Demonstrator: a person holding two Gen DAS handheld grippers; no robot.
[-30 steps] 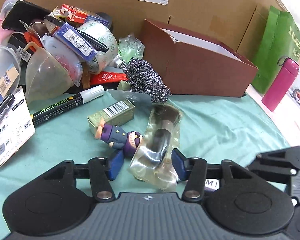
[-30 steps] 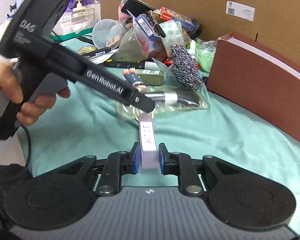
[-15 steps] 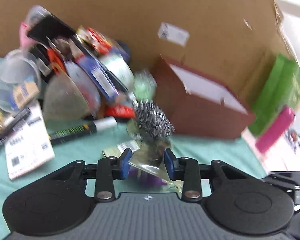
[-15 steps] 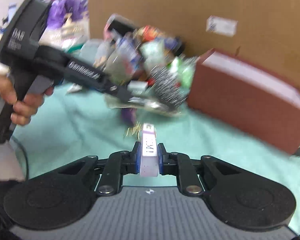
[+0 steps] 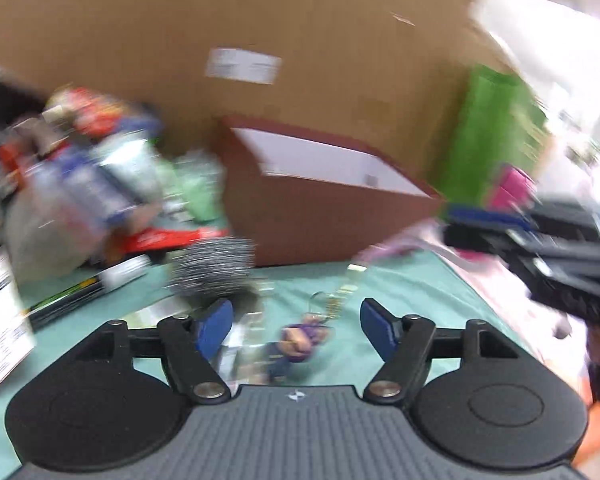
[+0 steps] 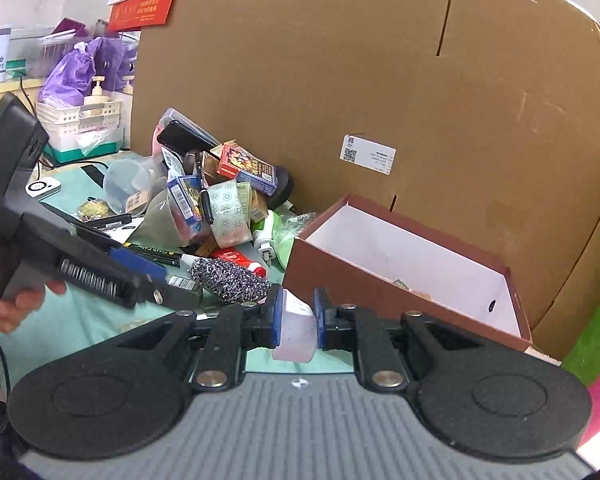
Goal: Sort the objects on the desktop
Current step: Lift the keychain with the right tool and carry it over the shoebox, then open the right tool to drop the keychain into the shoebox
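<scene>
Aloft, right gripper (image 6: 296, 320) clamping white block (image 6: 294, 332)

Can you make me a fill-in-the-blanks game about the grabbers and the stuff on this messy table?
1. The right gripper is shut on a small ____ block.
2. The open box is reddish-brown outside and ____ inside.
3. The sparkly scrubber lies on a ____ cloth.
4. The left gripper jaws are opening, with ____ pressed between them.

Missing words: white; white; green; nothing
</scene>
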